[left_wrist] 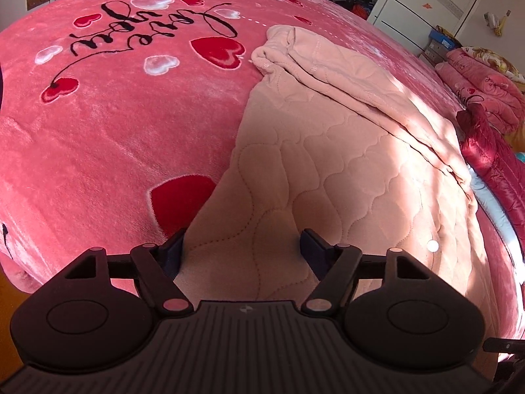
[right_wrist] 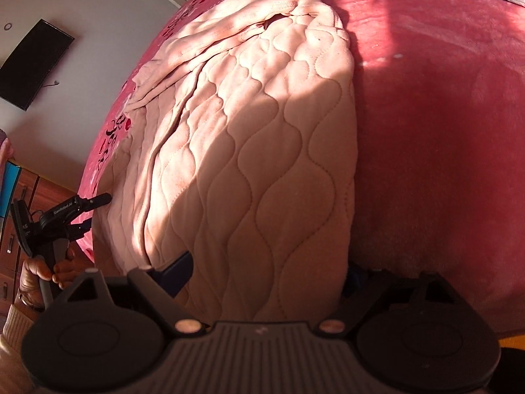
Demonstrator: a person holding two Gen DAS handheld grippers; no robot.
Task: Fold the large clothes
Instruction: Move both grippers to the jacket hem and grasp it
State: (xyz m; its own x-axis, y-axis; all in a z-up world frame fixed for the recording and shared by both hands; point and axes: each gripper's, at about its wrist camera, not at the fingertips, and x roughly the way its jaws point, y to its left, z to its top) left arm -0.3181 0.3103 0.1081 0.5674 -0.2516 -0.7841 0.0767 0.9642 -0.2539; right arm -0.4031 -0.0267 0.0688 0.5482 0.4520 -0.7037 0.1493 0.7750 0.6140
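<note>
Left wrist: left gripper (left_wrist: 242, 251) wide at bottom centre, garment (left_wrist: 344, 151) hem between the fingers, unpinched. Right gripper (right_wrist: 267, 274) also wide, straddling the other hem corner on the blanket (right_wrist: 443, 131). Pinch both corners deep, lift level.

Pale pink quilted garment (left_wrist: 344, 151) lies lengthwise on bed, partly folded; wavy stitching; sleeve doubled across top; near hem edge raised off surface

Sunlit bed (left_wrist: 98, 124), white wardrobe (left_wrist: 426, 3)
</note>
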